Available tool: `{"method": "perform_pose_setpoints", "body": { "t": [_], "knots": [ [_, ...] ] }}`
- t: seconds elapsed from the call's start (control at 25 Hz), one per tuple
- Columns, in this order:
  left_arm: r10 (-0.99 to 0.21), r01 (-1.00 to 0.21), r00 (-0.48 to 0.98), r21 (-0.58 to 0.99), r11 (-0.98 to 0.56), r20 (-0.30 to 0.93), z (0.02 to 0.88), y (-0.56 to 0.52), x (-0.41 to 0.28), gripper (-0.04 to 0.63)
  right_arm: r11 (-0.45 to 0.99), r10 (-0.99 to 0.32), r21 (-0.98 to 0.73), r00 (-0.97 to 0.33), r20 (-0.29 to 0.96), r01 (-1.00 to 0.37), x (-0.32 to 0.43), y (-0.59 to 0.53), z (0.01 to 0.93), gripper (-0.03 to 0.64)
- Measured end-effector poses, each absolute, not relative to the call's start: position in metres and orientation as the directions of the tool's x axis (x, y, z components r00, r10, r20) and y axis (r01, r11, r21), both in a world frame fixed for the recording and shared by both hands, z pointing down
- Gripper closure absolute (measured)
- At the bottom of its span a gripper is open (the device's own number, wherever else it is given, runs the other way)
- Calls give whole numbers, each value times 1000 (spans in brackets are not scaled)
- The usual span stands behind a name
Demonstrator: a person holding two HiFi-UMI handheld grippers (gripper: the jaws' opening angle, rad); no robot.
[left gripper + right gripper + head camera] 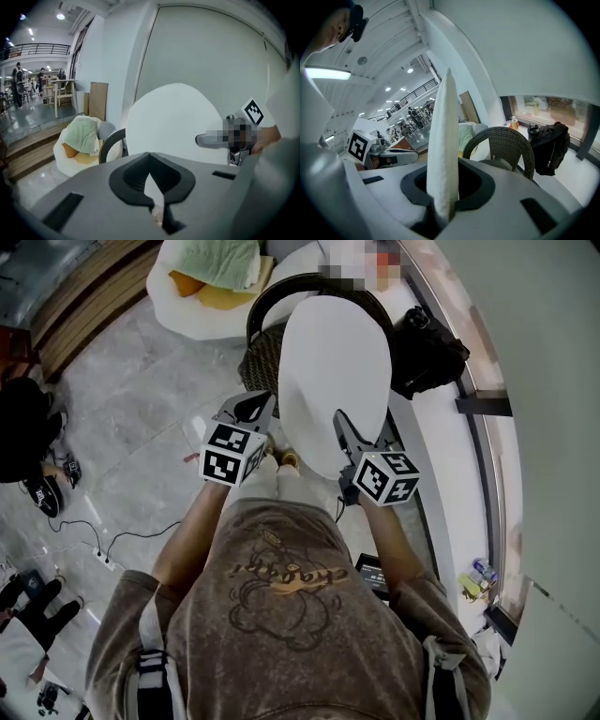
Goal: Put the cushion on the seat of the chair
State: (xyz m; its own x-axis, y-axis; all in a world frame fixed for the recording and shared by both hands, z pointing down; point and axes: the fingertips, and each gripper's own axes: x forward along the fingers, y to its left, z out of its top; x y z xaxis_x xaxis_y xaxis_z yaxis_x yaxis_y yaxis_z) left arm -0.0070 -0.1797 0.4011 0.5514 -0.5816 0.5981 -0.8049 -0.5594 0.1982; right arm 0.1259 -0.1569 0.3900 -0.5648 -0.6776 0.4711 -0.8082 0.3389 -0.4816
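Note:
I hold a white oval cushion (333, 371) upright between both grippers, above a dark wicker chair (263, 354). My left gripper (265, 415) grips its left edge. My right gripper (343, 425) grips its lower right edge. In the right gripper view the cushion (443, 140) stands edge-on between the jaws of the right gripper (442, 190), which is shut on it, with the chair (506, 143) just behind. In the left gripper view the cushion (173, 119) shows its broad face, and a white sliver of it sits between the nearly closed pads of the left gripper (151, 180).
A white round seat (211, 310) with a green cloth and an orange pillow stands behind the chair to the left. A black backpack (431, 348) lies on a white window ledge (455, 465) at the right. Cables (103, 540) trail on the grey floor at the left.

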Motion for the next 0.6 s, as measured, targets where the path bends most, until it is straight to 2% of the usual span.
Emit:
{"method": "perform_pose_setpoints", "body": {
  "t": [0.6],
  "knots": [
    [-545,-800,554,221,-558,630,459,-230,-14,591,309,-667,-478,-546,507,-822,117,-206,450,545]
  ]
}}
